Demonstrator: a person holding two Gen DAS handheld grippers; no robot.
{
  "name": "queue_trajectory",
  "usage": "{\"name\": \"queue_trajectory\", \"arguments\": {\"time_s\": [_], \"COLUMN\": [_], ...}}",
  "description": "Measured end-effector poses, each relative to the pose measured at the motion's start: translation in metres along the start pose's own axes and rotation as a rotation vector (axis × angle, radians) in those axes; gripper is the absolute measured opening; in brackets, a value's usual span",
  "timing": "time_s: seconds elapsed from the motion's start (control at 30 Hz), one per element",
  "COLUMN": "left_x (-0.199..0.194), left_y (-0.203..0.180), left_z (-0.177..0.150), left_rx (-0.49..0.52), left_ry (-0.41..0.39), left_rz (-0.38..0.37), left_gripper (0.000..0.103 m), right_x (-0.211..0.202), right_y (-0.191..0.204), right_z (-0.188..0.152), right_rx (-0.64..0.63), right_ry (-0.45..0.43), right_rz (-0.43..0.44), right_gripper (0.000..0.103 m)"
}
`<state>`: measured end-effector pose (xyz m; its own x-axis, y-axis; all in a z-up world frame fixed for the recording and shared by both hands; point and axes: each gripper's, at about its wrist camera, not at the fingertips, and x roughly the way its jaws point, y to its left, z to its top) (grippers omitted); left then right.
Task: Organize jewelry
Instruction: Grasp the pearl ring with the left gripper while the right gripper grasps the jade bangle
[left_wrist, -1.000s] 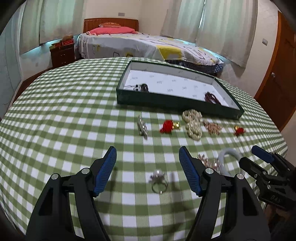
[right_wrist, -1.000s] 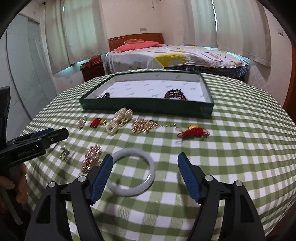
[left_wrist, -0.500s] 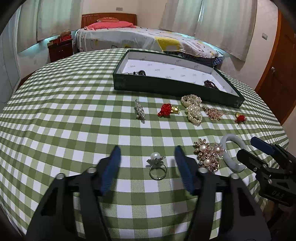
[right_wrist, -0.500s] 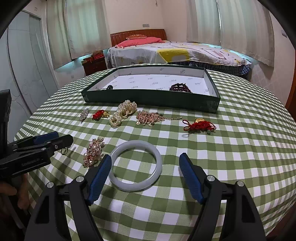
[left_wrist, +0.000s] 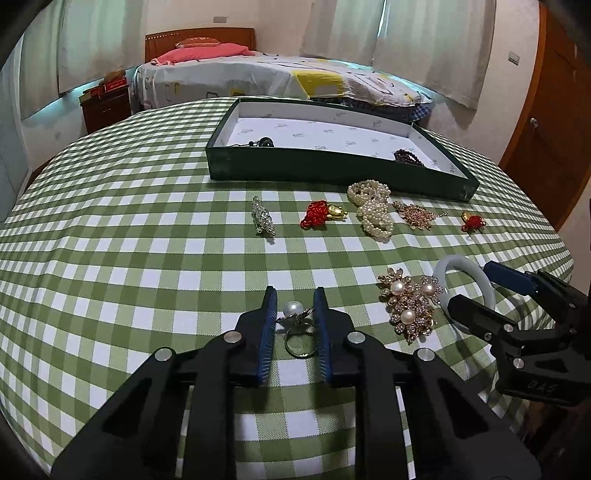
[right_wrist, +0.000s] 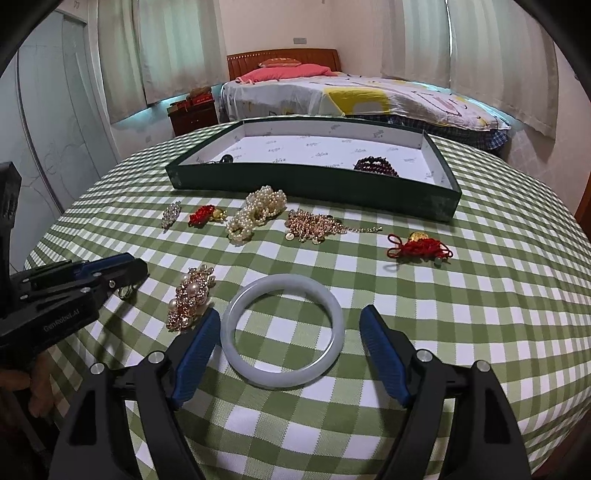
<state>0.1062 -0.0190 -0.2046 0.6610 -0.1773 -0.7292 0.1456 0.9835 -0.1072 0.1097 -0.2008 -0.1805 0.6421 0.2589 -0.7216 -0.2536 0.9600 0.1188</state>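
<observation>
A pearl ring (left_wrist: 298, 328) lies on the green checked tablecloth (left_wrist: 147, 258). My left gripper (left_wrist: 294, 295) is closing on it, and the blue pads (left_wrist: 267, 332) touch its setting on both sides. A pale jade bangle (right_wrist: 280, 380) lies flat between the fingers of my right gripper (right_wrist: 290, 312). That gripper's jaws are opening, and its pads (right_wrist: 384, 354) stand clear of the bangle. The dark green tray (left_wrist: 332, 166) sits farther back with a dark bead bracelet (left_wrist: 406, 157) and a black pendant (left_wrist: 265, 142) inside. In the left wrist view the right gripper (left_wrist: 472, 284) straddles the bangle (left_wrist: 448, 266).
A gold pearl-flower brooch (left_wrist: 408, 306) lies between the two grippers. In front of the tray lie a crystal brooch (left_wrist: 262, 219), a red knot charm (left_wrist: 321, 214), a pearl strand (left_wrist: 373, 210), a gold chain piece (left_wrist: 415, 216) and another red knot (left_wrist: 472, 221). The table's edge is near on the right.
The left gripper's jaws have narrowed from wide apart to touching the ring. The right gripper has edged forward so the bangle lies between its fingers, and its jaws stand slightly wider.
</observation>
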Motion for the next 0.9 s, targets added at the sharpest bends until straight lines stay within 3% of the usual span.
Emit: {"name": "queue_trajectory", "arguments": {"time_s": [0.33, 0.57, 0.73, 0.8, 0.9], "left_x": [-0.003, -0.013, -0.006, -0.006, -0.005], "left_y": [-0.002, -0.003, -0.004, -0.006, -0.006], "left_z": [0.000, 0.000, -0.006, -0.006, -0.006], "left_rx": [0.011, 0.004, 0.010, 0.013, 0.011], "left_ry": [-0.008, -0.027, 0.008, 0.009, 0.008], "left_rz": [0.022, 0.028, 0.019, 0.009, 0.002], "left_gripper": [0.020, 0.039, 0.037, 0.024, 0.021], "right_x": [0.002, 0.003, 0.001, 0.001, 0.001], "right_y": [0.003, 0.002, 0.002, 0.002, 0.002], "right_z": [-0.001, -0.001, 0.000, 0.000, 0.000], "right_rx": [-0.013, -0.017, -0.025, -0.024, -0.021], "right_ry": [0.008, 0.009, 0.005, 0.004, 0.002], "right_rz": [-0.019, -0.025, -0.024, -0.022, -0.020], "right_gripper": [0.080, 0.080, 0.069, 0.069, 0.069]}}
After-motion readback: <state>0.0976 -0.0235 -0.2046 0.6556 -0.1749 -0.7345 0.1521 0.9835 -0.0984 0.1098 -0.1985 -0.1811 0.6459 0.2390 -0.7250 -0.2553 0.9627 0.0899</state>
